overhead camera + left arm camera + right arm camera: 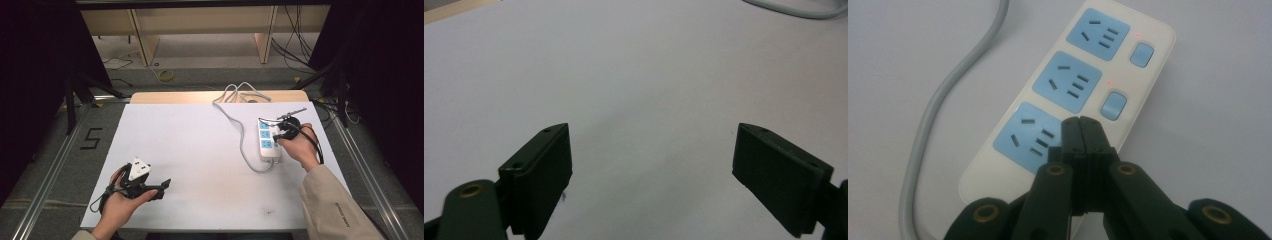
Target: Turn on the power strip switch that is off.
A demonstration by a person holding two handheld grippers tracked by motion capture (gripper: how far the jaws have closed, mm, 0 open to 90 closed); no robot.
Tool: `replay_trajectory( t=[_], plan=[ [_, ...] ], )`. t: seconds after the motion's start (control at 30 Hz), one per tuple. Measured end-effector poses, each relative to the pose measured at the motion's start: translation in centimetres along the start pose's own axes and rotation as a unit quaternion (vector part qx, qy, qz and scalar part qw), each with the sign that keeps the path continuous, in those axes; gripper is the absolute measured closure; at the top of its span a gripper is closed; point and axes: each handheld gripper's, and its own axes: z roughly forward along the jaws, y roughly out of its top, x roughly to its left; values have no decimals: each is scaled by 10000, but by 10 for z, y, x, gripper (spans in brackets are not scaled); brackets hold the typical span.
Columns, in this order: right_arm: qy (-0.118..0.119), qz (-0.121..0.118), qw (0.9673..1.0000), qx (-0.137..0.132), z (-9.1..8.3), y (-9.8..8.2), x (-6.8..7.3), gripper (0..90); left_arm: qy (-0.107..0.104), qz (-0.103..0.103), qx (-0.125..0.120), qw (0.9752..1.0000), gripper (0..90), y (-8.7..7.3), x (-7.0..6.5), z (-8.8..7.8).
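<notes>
White-covered table (200, 150) — power strip (267, 140) and its grey cable (242, 135) on top.

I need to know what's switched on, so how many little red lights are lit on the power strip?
2 on the power strip: one red light by the far switch, one by the middle switch. The shut right hand-held gripper may hide a third.

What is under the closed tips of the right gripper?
The right gripper, jaws shut, covers the power strip beside its nearest blue socket. Whether a third switch lies beneath is hidden.
</notes>
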Motion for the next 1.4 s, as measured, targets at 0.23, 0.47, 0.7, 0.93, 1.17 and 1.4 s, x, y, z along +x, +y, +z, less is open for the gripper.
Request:
replay_trajectory(
  t=[0.23, 0.47, 0.7, 0.93, 1.17, 1.4],
  plan=[
    [-11, -3, 10000, 22, 1, 0, -1, 900, 0, 4, 4, 10000, 157, 0, 0, 0],
    [-17, -16, 10000, 65, 3, 0, -1, 900, 1, 4, 3, 10000, 157, 0, 0, 0],
    [-15, -24, 9999, 113, 5, 0, -1, 900, 0, 5, 2, 10000, 157, 0, 0, 0],
    [-25, -31, 9999, 156, 7, -1, -1, 900, -1, 1, 1, 10000, 157, 0, 0, 0],
    [-21, -28, 9998, 184, 7, -1, -1, 900, -1, -1, 0, 10000, 158, 0, 0, 0],
    [-29, -30, 9998, 187, 7, -1, -1, 900, -3, 0, -2, 10000, 158, 0, 0, 0]
  ],
)
